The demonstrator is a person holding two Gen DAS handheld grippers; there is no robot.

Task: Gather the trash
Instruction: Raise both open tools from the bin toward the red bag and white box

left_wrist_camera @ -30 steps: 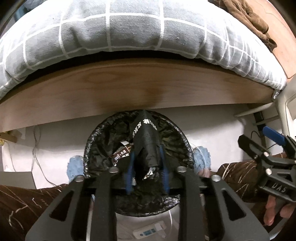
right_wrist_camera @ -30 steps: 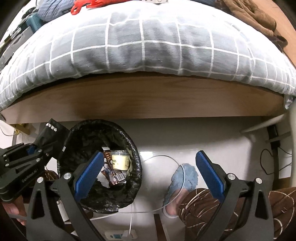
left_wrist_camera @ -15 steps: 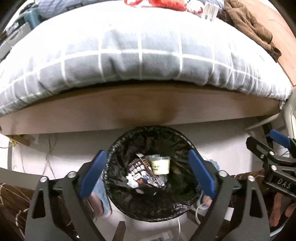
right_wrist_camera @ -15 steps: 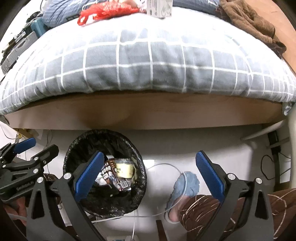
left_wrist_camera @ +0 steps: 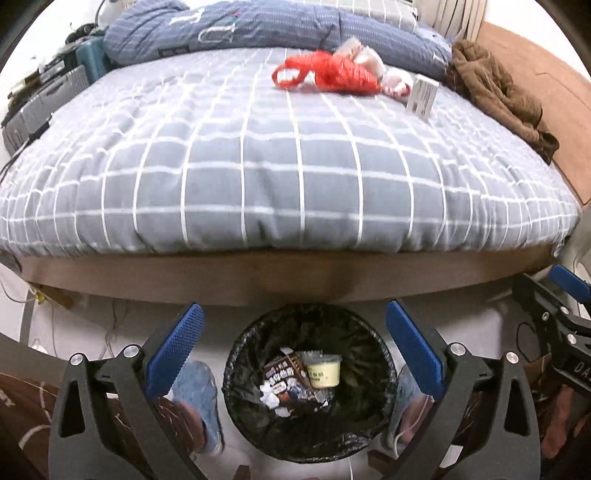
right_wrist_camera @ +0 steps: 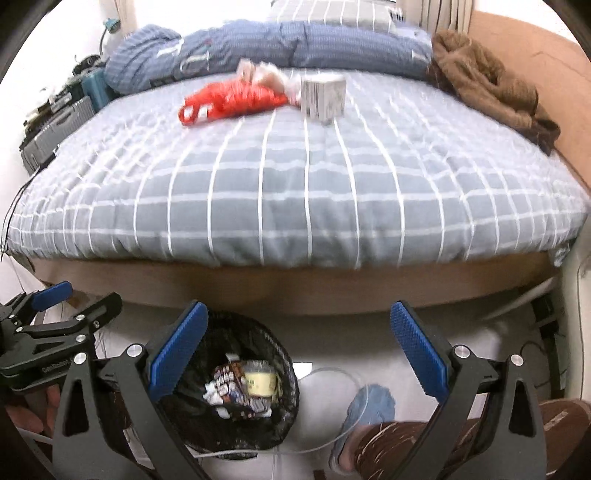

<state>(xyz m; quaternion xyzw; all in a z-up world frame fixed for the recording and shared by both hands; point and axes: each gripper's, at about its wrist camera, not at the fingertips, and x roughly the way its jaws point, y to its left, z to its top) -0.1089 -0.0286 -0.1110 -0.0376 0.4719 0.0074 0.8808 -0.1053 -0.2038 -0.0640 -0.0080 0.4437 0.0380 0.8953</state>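
- Bed [left_wrist_camera: 288, 177]: grey quilt with white grid, on a wooden frame.
- On the quilt, far side: red plastic bag [left_wrist_camera: 328, 75], crumpled; white wrappers [left_wrist_camera: 391, 79] touching it; small white box [left_wrist_camera: 423, 94] just beside these.
- Along the head end: blue striped duvet [left_wrist_camera: 258, 29], bundled; brown garment [left_wrist_camera: 495, 92] at the right edge.
- Floor [right_wrist_camera: 369, 339]: pale; bore a black-lined trash bin [left_wrist_camera: 236, 369] near the bed frame, holding wrappers and a yellow cup [left_wrist_camera: 325, 371].

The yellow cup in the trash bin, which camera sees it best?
The left wrist view. There the yellow cup lies in plain sight between the open fingers, in the middle of the bin, and it looks sharp. The right wrist view shows the cup too, but blurrier, with a finger covering part of the bin.
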